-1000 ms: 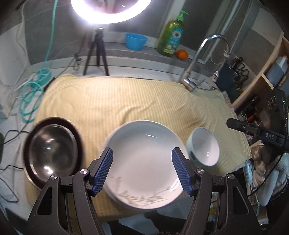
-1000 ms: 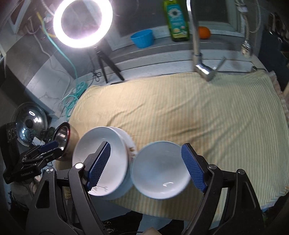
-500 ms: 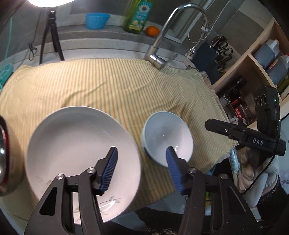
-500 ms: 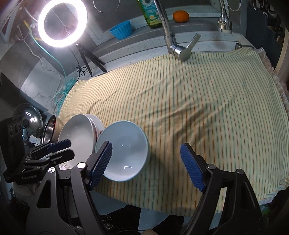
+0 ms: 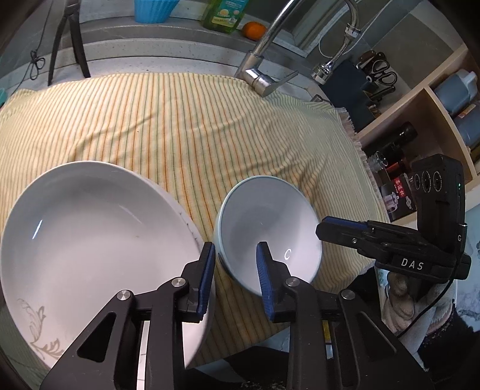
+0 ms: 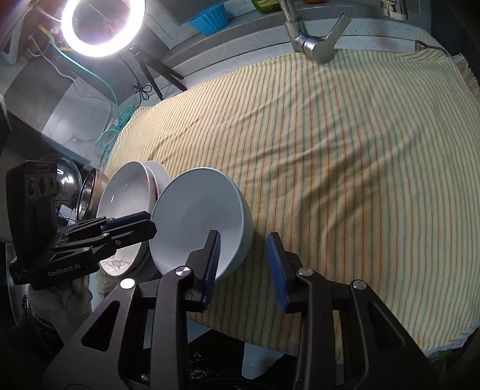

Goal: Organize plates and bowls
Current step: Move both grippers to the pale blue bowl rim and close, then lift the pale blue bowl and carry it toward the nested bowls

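Note:
A pale blue bowl (image 5: 267, 228) stands on the striped cloth, tilted, beside a large white plate (image 5: 90, 234) with a leaf print. My left gripper (image 5: 235, 270) is open, its fingers straddling the bowl's left rim. My right gripper (image 6: 244, 264) is open, its fingers straddling the same bowl's (image 6: 198, 219) right rim. The white plate (image 6: 126, 192) rests on another white dish to the left. The right gripper also shows in the left wrist view (image 5: 345, 229).
A steel bowl (image 6: 90, 195) lies left of the plates. The yellow striped cloth (image 6: 330, 165) covers the counter. A faucet (image 5: 264, 75) stands at the back. A ring light (image 6: 99, 27) on a tripod stands back left. Shelves with bottles (image 5: 450, 99) are at right.
Both grippers have narrowed and moved in on the blue bowl. The left gripper shifted right, off the white plate, to the bowl's left rim.

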Available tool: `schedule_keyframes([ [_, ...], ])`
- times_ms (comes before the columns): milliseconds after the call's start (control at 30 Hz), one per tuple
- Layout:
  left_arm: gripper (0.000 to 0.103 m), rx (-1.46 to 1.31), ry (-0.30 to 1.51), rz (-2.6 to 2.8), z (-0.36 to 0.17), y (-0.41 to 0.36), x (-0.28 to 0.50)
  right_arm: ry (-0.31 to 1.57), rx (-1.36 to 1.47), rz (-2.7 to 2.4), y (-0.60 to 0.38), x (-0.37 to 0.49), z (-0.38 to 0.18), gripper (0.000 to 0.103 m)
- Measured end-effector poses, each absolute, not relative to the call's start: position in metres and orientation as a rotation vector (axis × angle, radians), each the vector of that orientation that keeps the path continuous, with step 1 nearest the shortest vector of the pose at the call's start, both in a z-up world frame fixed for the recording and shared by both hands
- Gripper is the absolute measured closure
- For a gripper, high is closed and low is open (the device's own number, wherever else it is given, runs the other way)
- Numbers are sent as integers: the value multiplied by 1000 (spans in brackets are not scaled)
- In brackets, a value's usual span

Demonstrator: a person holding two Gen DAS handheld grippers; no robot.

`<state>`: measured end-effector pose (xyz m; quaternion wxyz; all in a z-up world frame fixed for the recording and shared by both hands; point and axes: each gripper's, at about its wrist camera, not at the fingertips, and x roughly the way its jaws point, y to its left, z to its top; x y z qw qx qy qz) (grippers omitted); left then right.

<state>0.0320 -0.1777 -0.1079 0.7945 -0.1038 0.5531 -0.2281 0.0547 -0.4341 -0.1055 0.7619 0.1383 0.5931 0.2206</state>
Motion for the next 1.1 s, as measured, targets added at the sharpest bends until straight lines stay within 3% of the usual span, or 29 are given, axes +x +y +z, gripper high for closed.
schedule_keyframes([
  [300, 81, -184, 1218, -479, -114, -187, 38, 1330, 351, 521, -432, 59, -123, 85],
  [1100, 83, -152, 1203, -478, -103, -192, 43, 1300, 401, 504, -439, 61, -116, 86],
])
